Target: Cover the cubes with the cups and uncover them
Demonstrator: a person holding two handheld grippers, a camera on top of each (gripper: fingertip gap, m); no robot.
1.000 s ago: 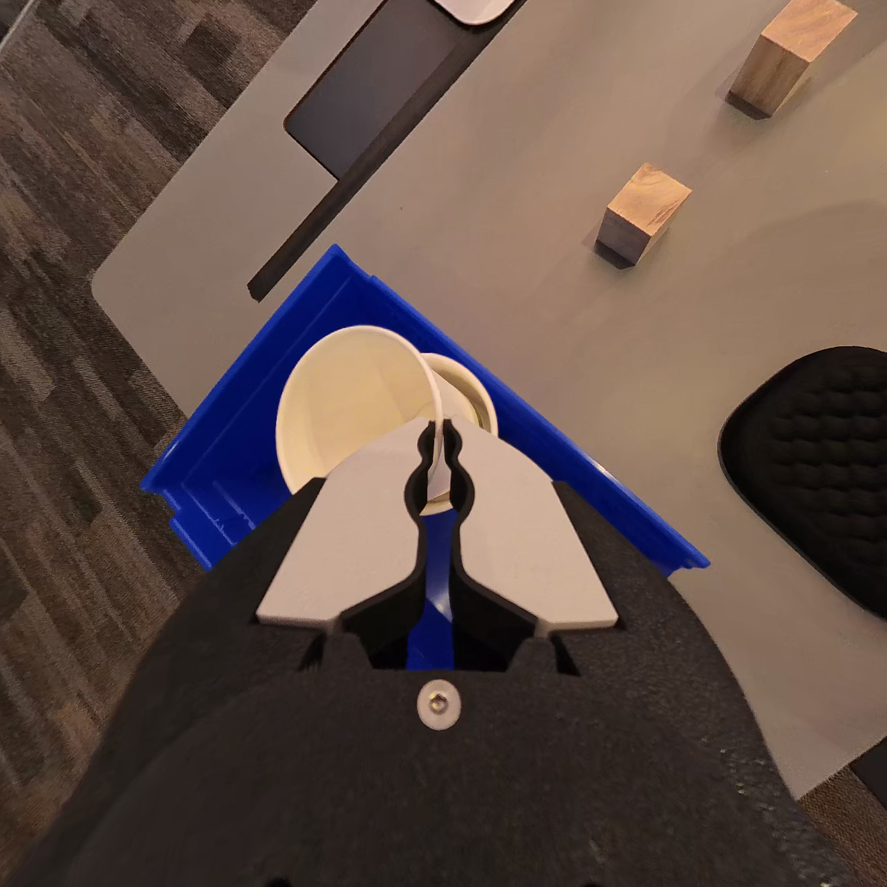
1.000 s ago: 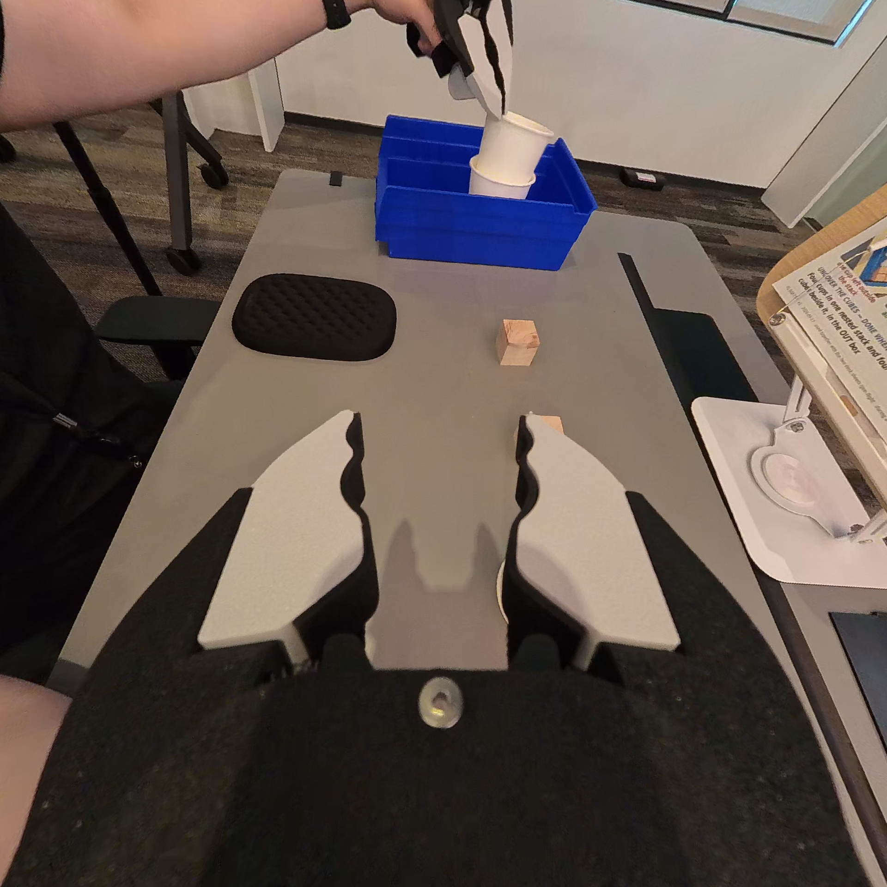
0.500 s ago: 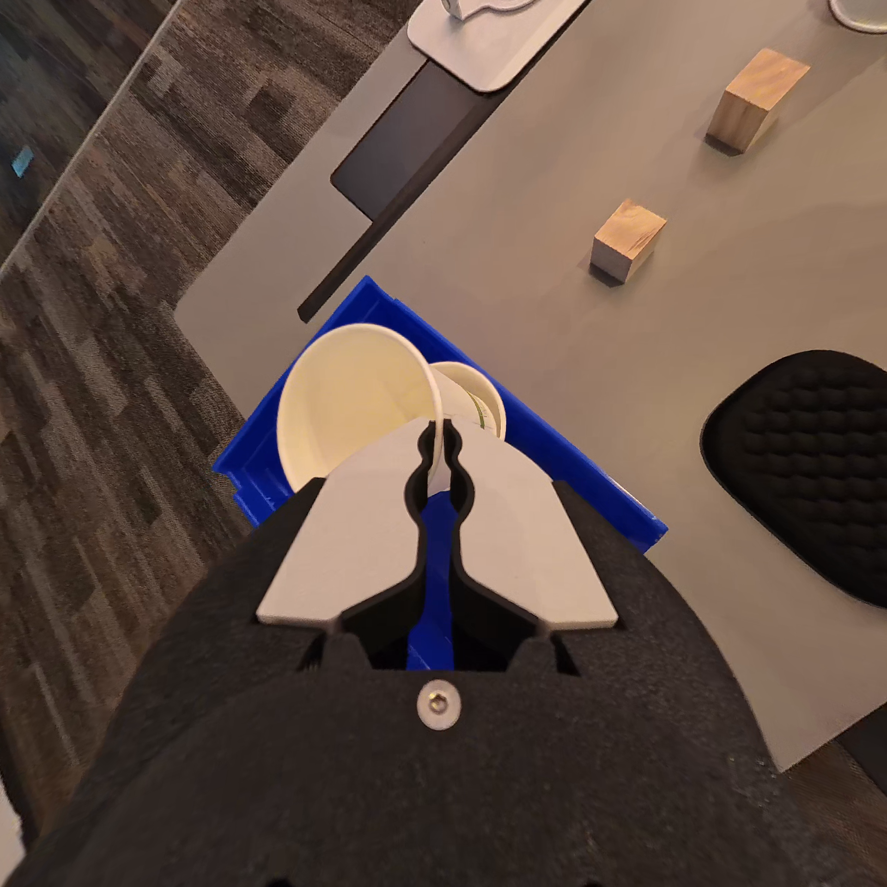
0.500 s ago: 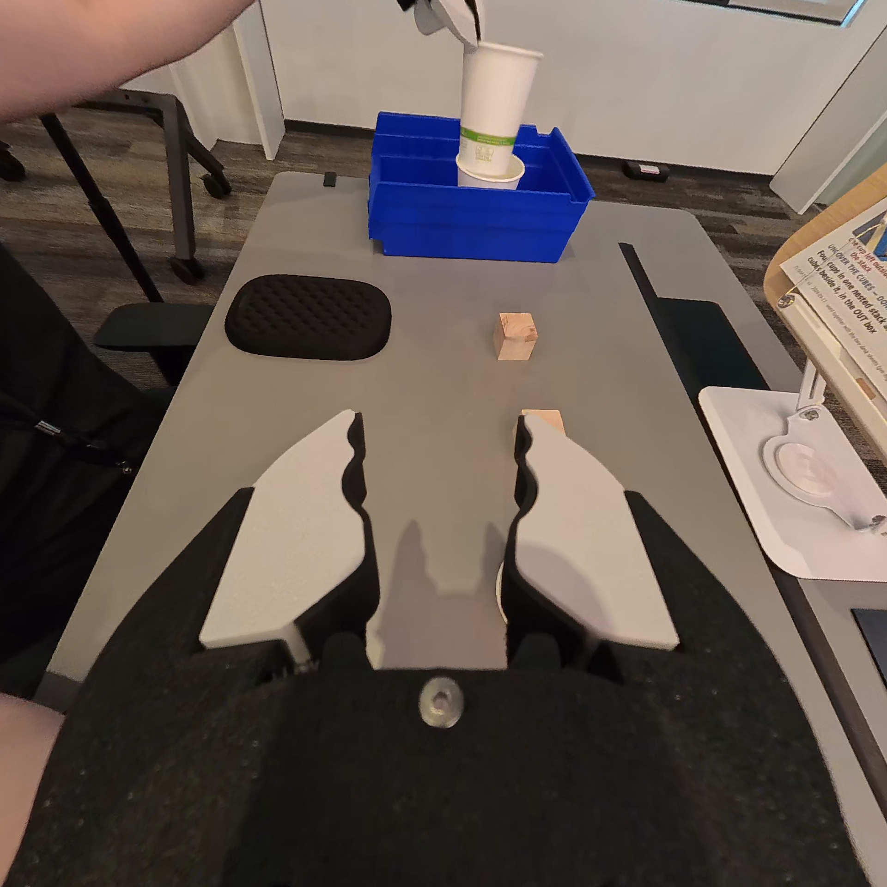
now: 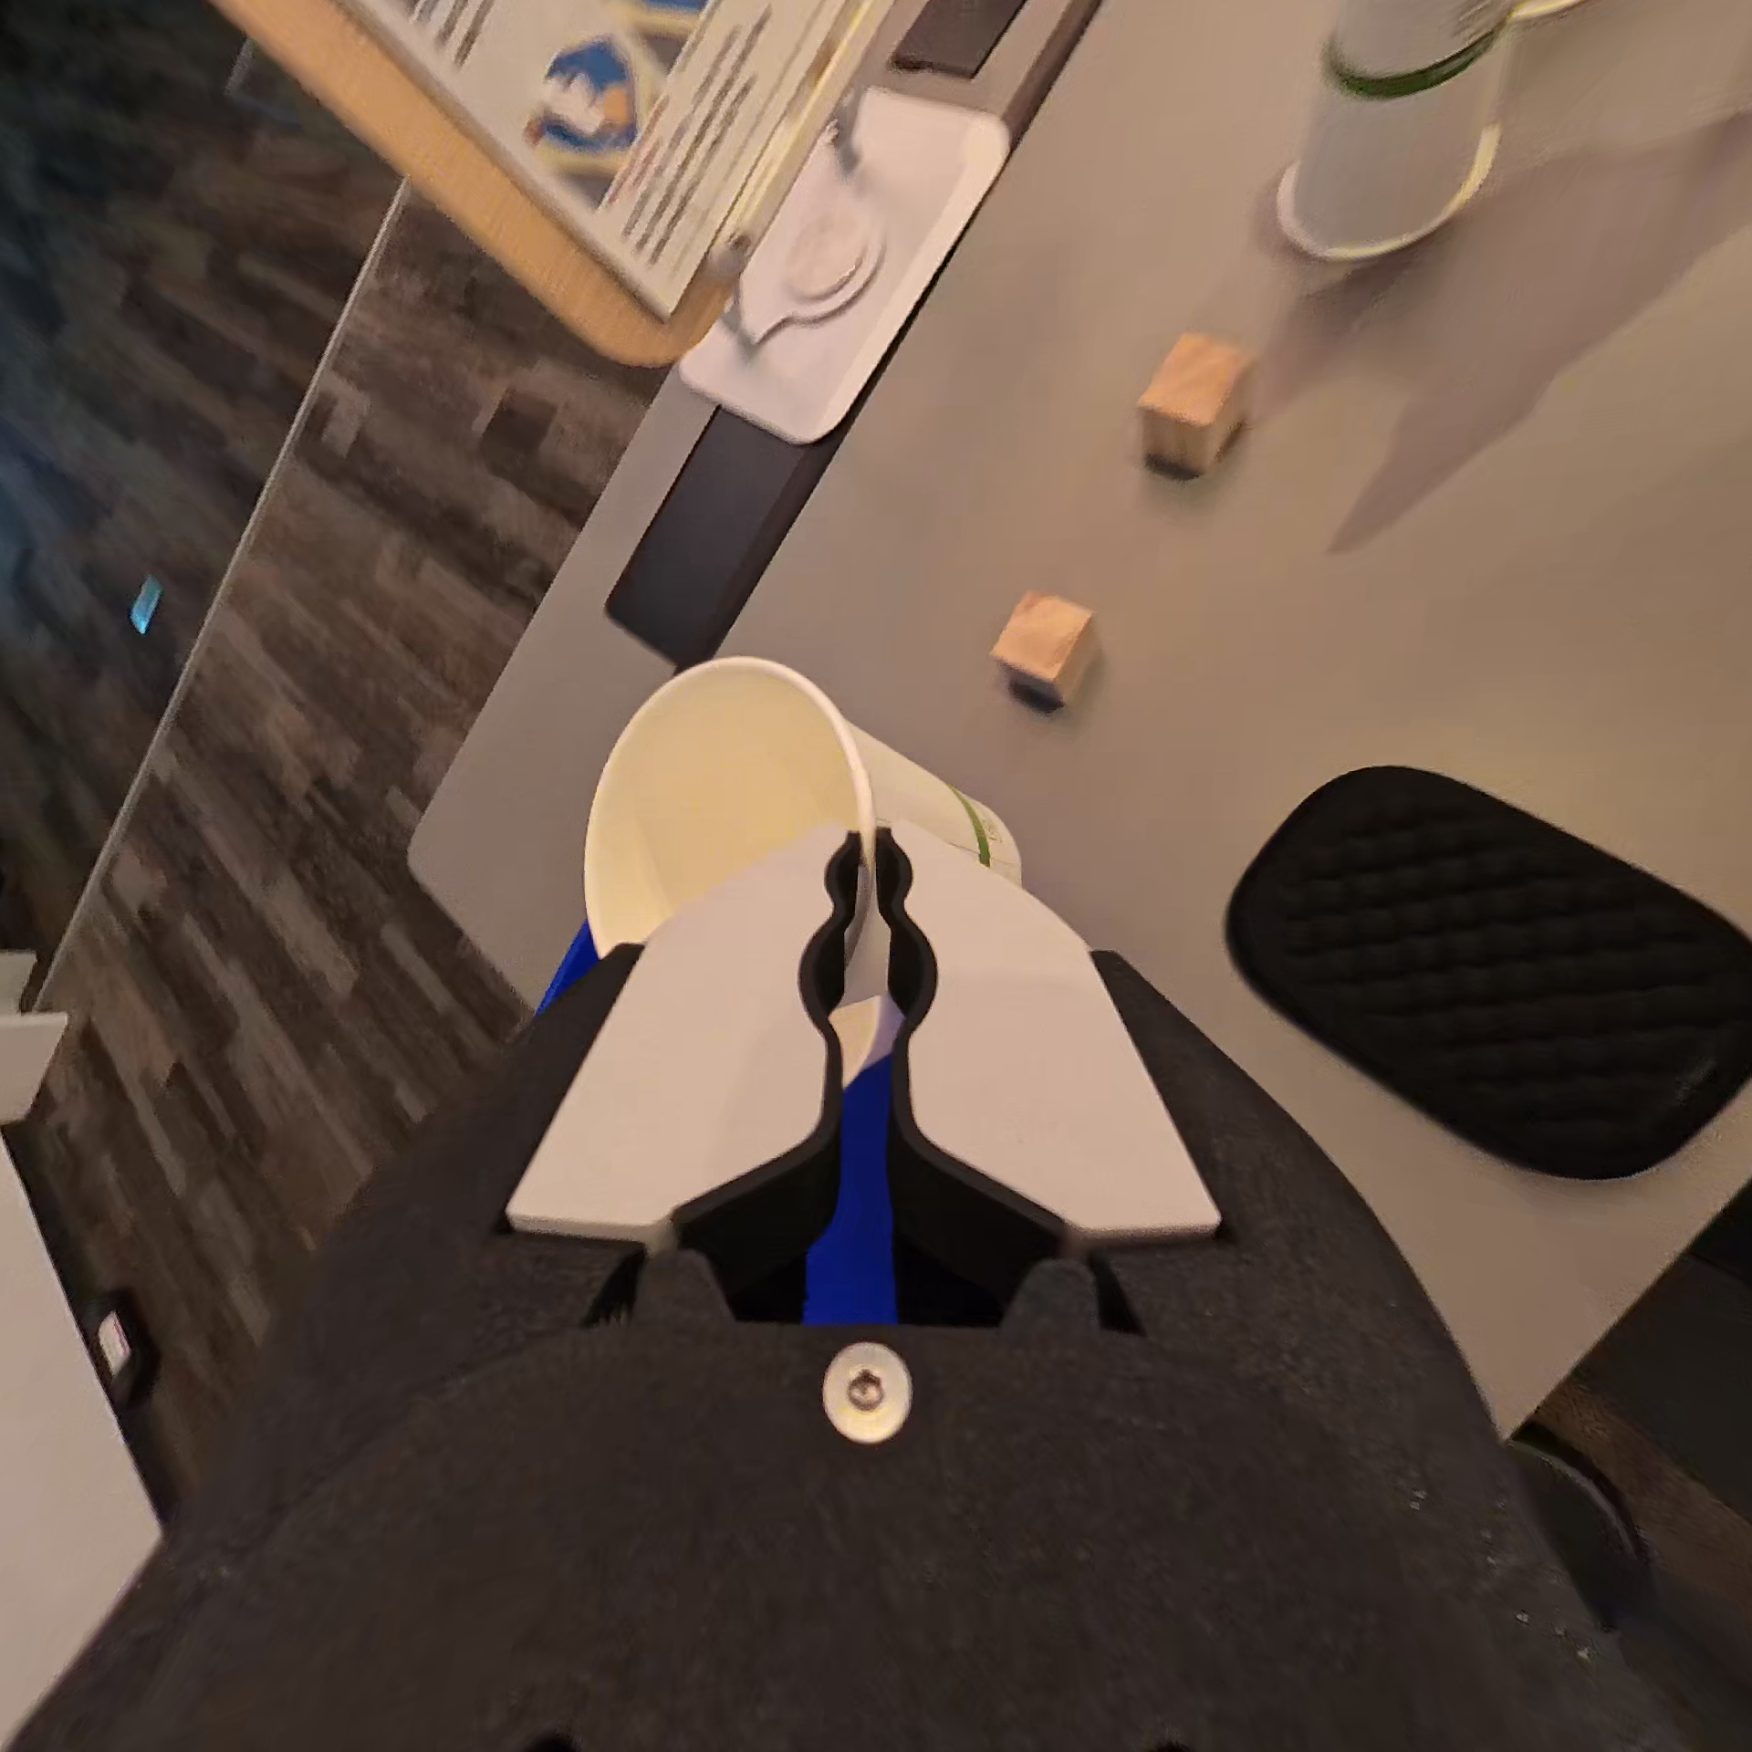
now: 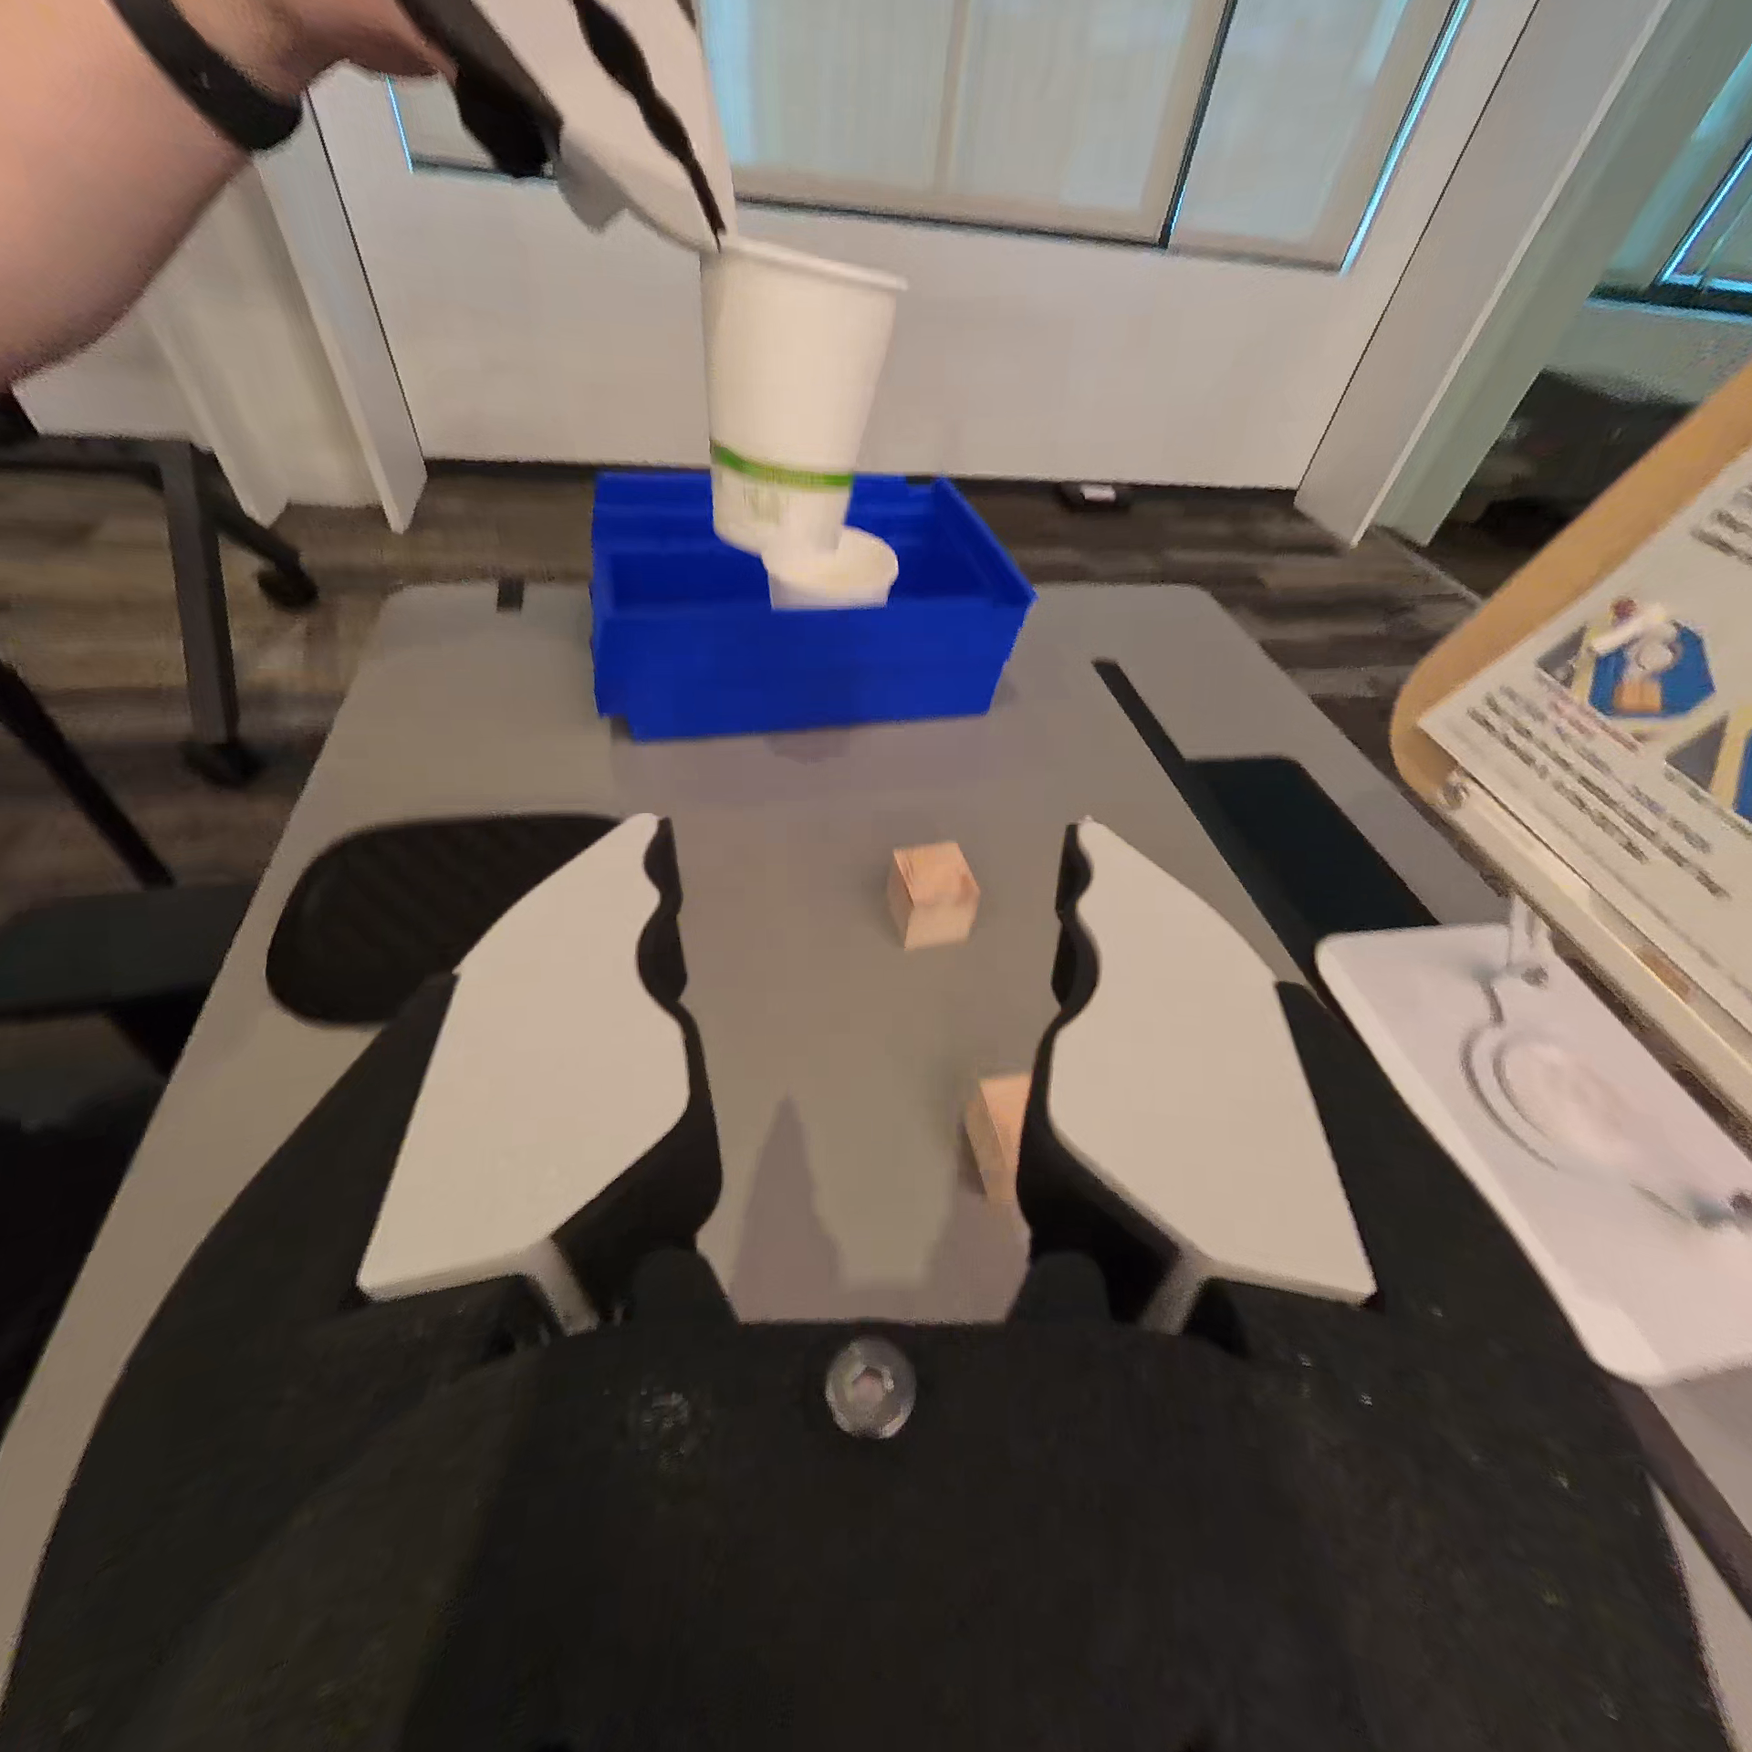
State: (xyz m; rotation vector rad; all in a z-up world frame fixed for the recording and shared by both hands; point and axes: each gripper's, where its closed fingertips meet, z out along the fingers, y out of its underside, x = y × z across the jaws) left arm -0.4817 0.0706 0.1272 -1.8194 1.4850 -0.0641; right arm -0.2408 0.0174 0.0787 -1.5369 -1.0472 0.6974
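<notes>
Overhead, a grey worktop (image 6: 834, 787) stood in a room with white walls, tall windows and a dark patterned carpet (image 5: 237, 758). A black padded rest (image 5: 1507, 967) lay on its left part, and a white stand (image 6: 1555, 1119) at the right edge carried a wood-framed board with printed sheets (image 6: 1602, 768).

At the far end sat a blue bin (image 6: 806, 645), with a white cup (image 6: 834, 574) standing upright inside it. Two wooden cubes lay bare on the worktop: the farther cube (image 6: 932, 894) near the middle, the nearer cube (image 6: 997, 1133) partly hidden behind the right claw's finger. In the left wrist view another cup (image 5: 1394, 161) stood upside down on the worktop beyond the cubes, blurred.

A forearm with a dark wristband (image 6: 204, 85) reached in from the upper left, holding the left claw (image 5: 870, 834) tilted downward above the bin. That claw was clamped on the rim of a white paper cup with a green band (image 6: 792, 398), which hung mouth-up in the air, its base just over the cup in the bin. The right claw (image 6: 867, 853) hovered low over the near worktop, its fingers spread wide and gripping nothing.
</notes>
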